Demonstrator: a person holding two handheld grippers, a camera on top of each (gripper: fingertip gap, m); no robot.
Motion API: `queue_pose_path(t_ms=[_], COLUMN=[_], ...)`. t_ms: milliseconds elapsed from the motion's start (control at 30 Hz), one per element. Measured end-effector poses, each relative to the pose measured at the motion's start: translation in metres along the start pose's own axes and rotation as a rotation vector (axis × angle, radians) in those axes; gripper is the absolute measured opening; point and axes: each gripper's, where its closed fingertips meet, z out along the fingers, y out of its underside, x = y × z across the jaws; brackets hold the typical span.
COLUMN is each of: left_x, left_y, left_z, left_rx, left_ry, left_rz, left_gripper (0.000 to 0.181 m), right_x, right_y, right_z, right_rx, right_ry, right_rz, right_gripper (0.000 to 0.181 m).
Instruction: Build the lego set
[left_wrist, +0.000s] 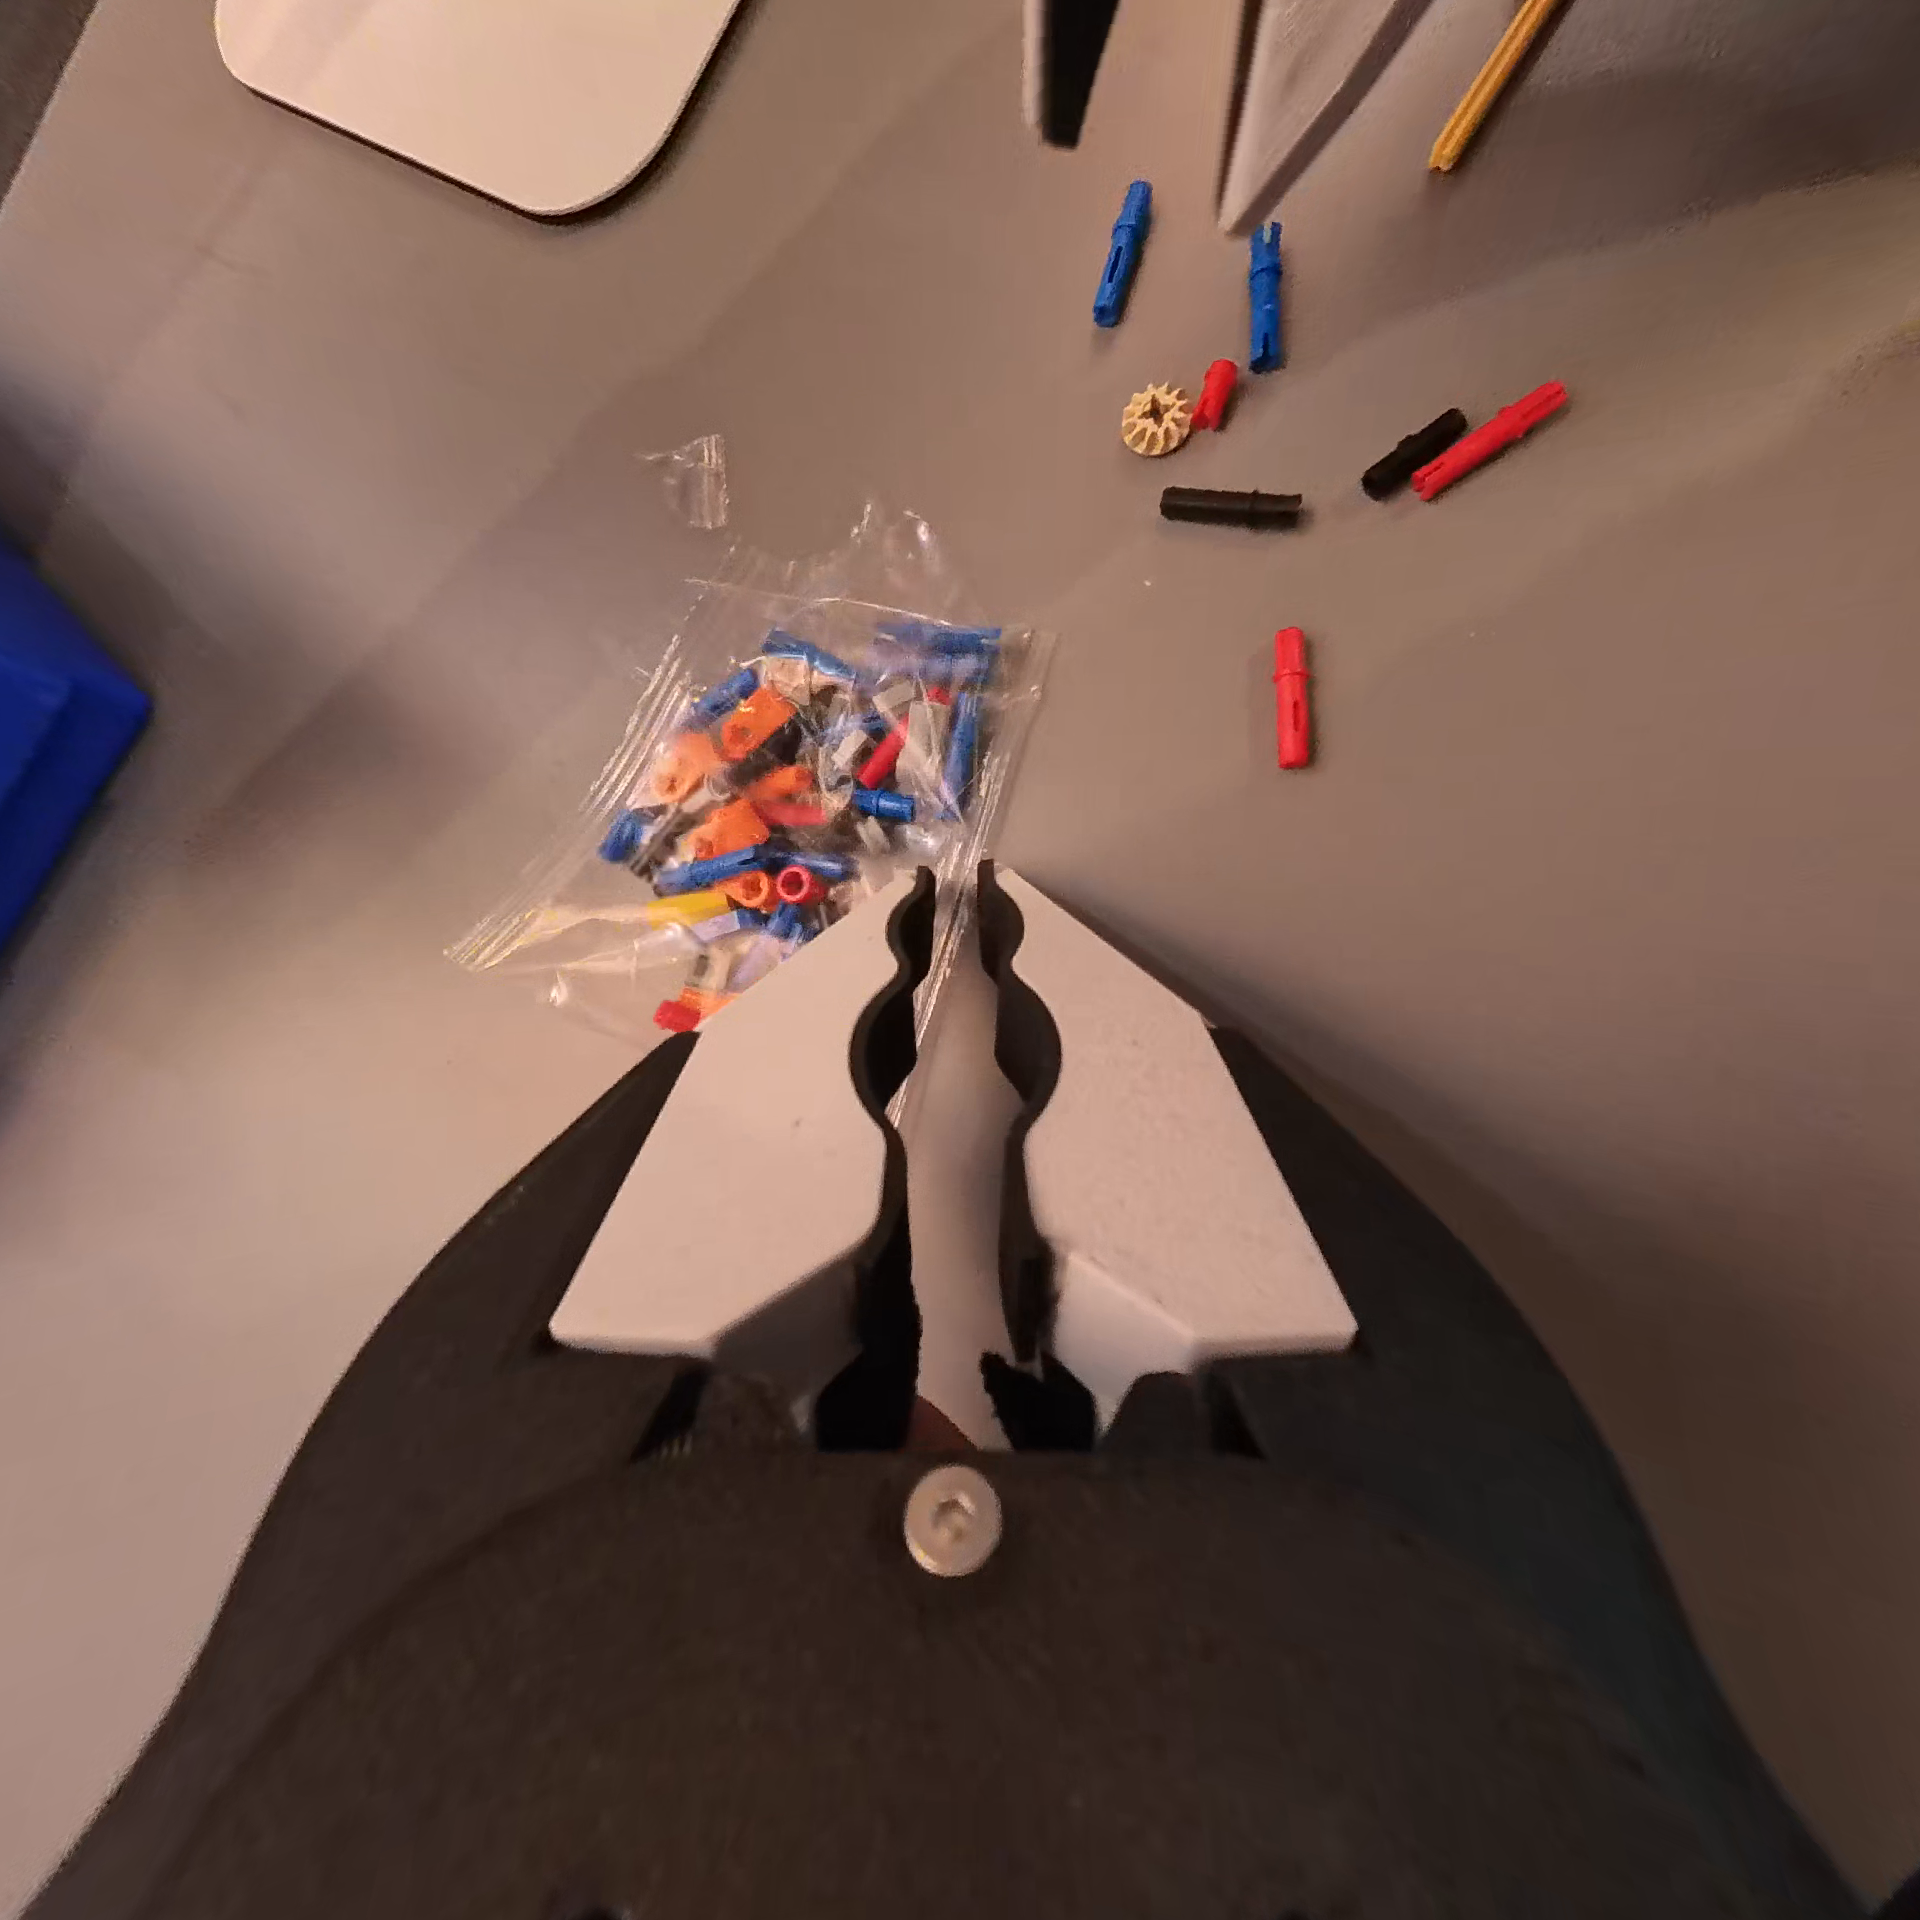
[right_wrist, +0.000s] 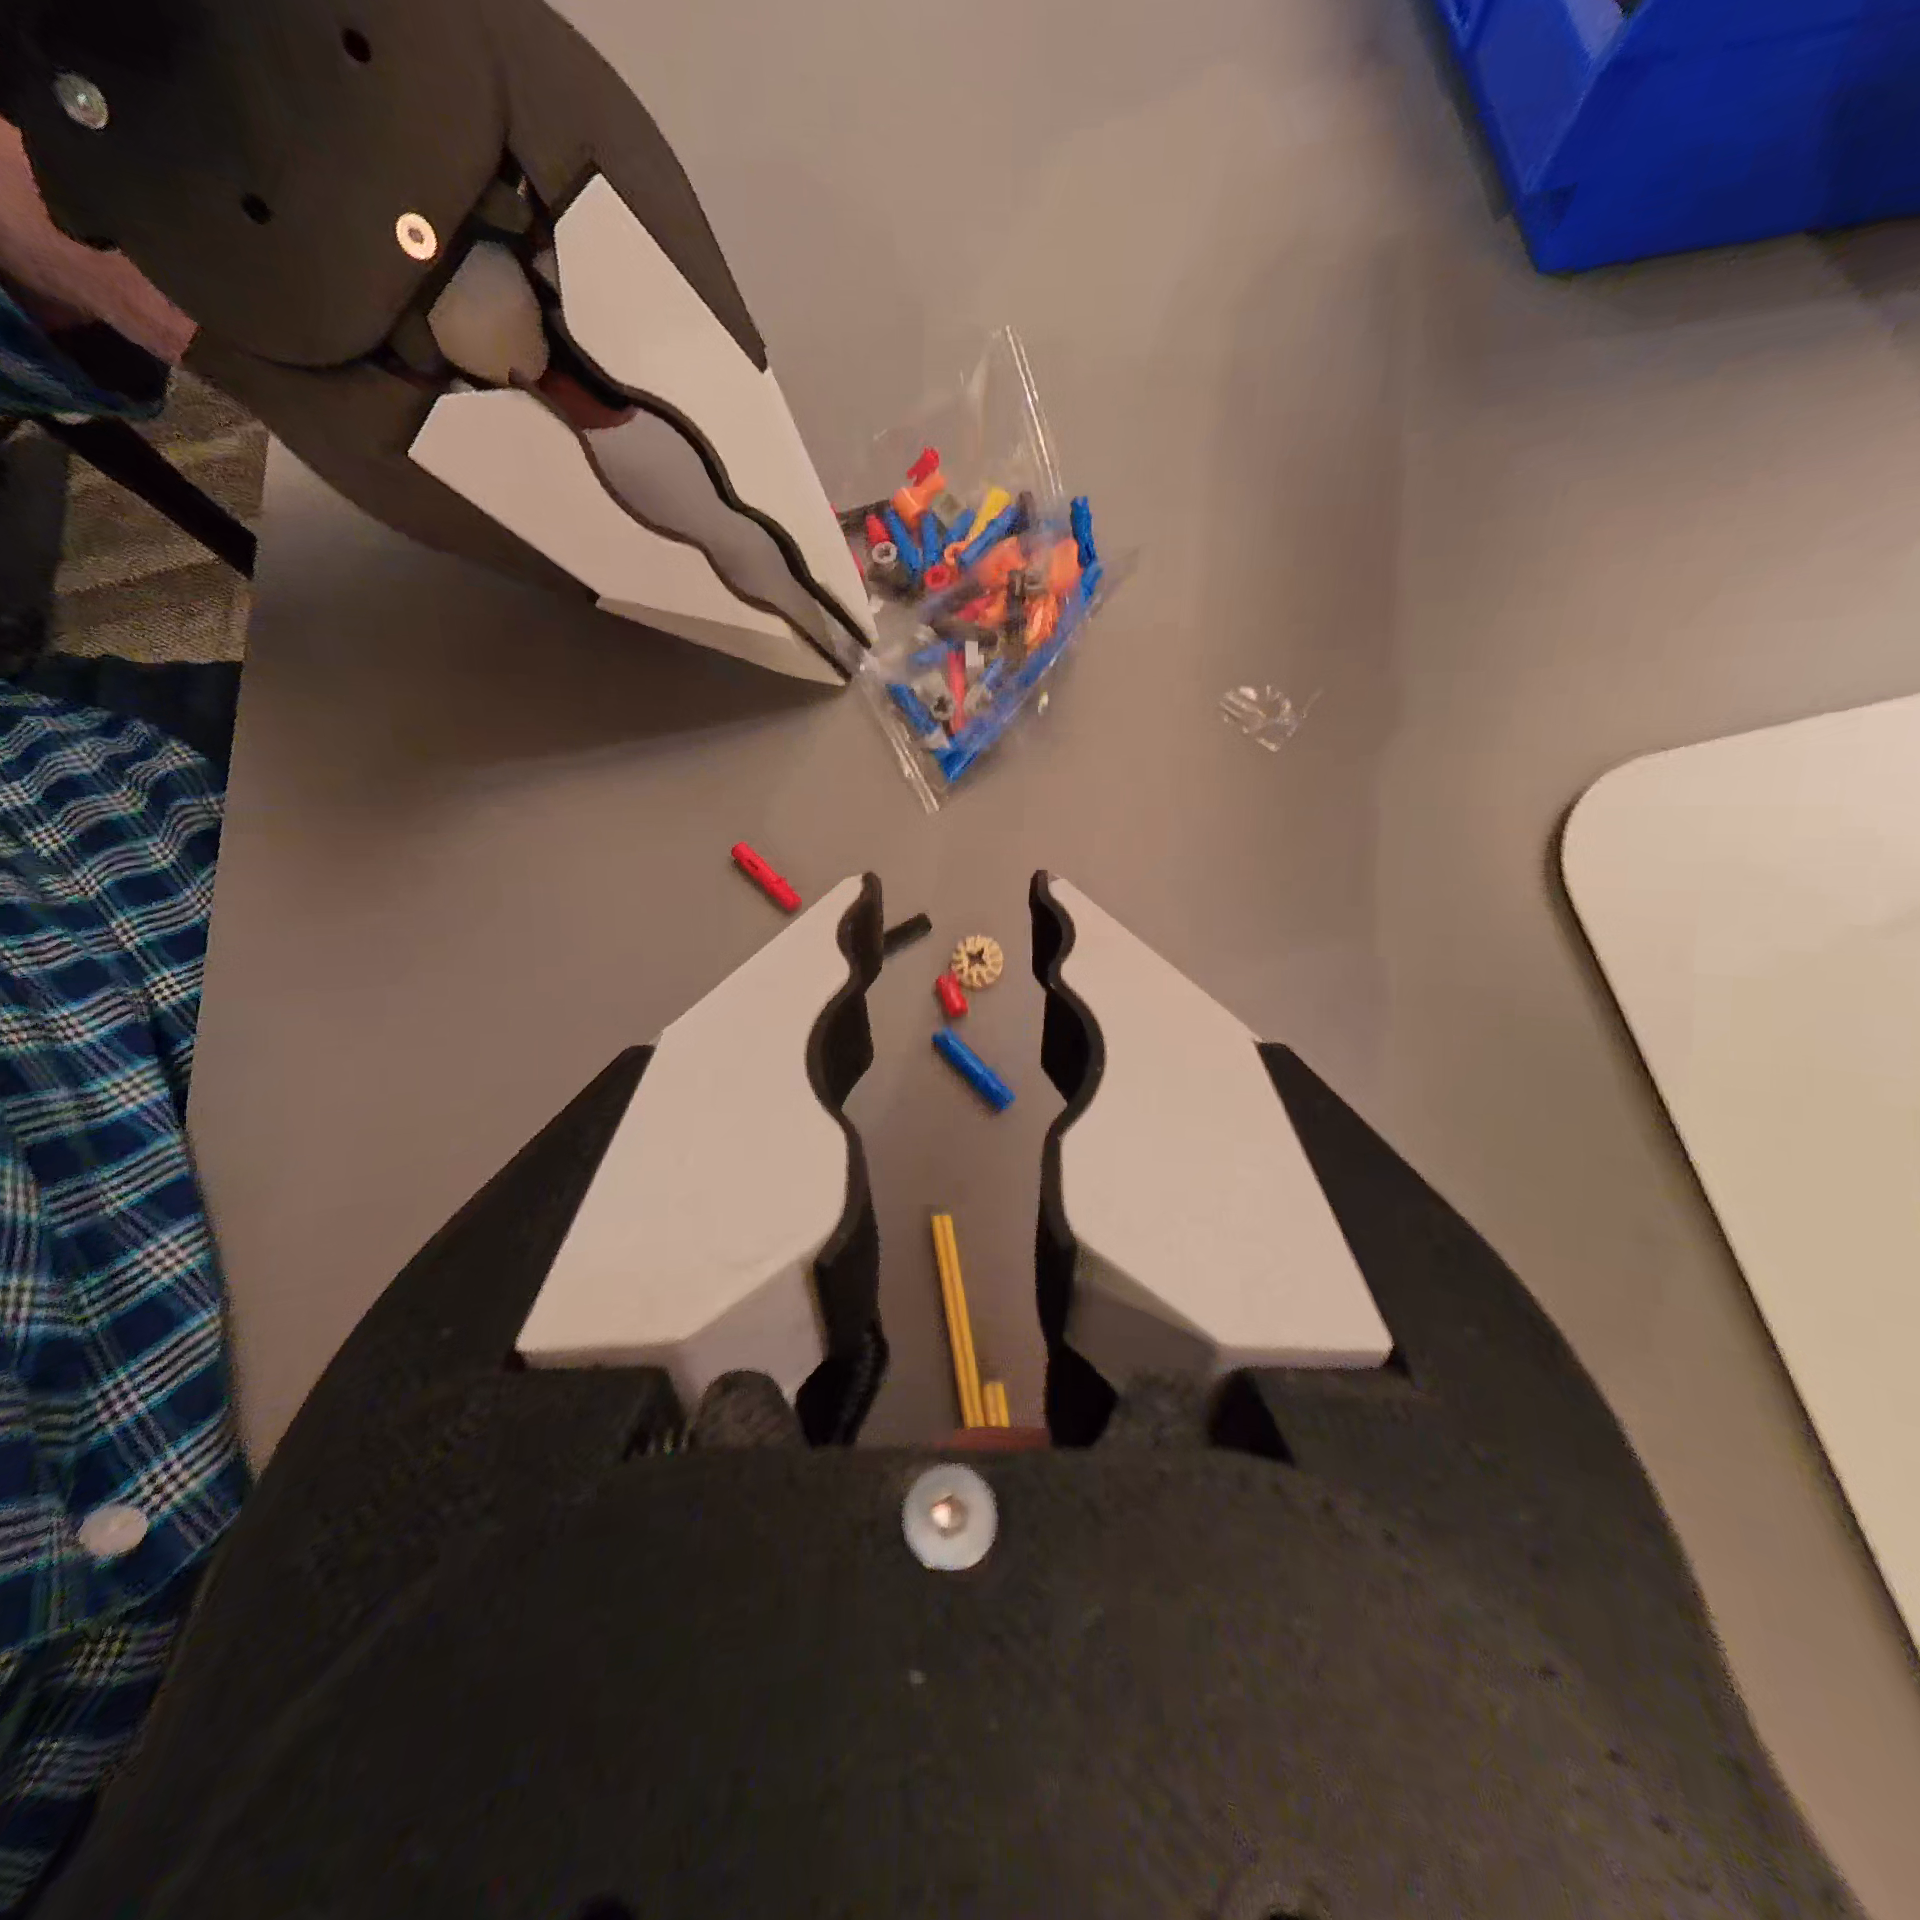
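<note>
Grey worktop (left_wrist: 416, 1091): left claw (left_wrist: 956, 878) pinched on parts bag (left_wrist: 810, 790) edge, likely for emptying; right claw (right_wrist: 951, 883) agape, empty, over spilled pins (right_wrist: 971, 1070).

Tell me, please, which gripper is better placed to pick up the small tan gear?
The right gripper: it is open, with the tan gear lying between its fingers. The left gripper is shut on the clear plastic bag of pieces.
</note>
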Motion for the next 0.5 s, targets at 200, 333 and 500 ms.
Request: queue_pose_path(t_ms=[200,333,500], left_x=[0.002,0.004,0.007], left_y=[-0.001,-0.003,-0.004], left_z=[0.000,0.000,0.001], left_rx=[0.012,0.024,0.041], left_ry=[0.004,0.015,0.037], left_rz=[0.012,0.015,0.001], left_gripper=[0.006,0.005,0.006], right_x=[0.009,0.016,0.018], right_y=[-0.017,-0.023,-0.016], right_z=[0.026,0.042,0.063], right_rx=[-0.013,-0.039,-0.114], right_ry=[0.001,-0.040,-0.076], right_rz=[0.029,0.107,0.139], right_gripper=[0.030,0.030,0.024])
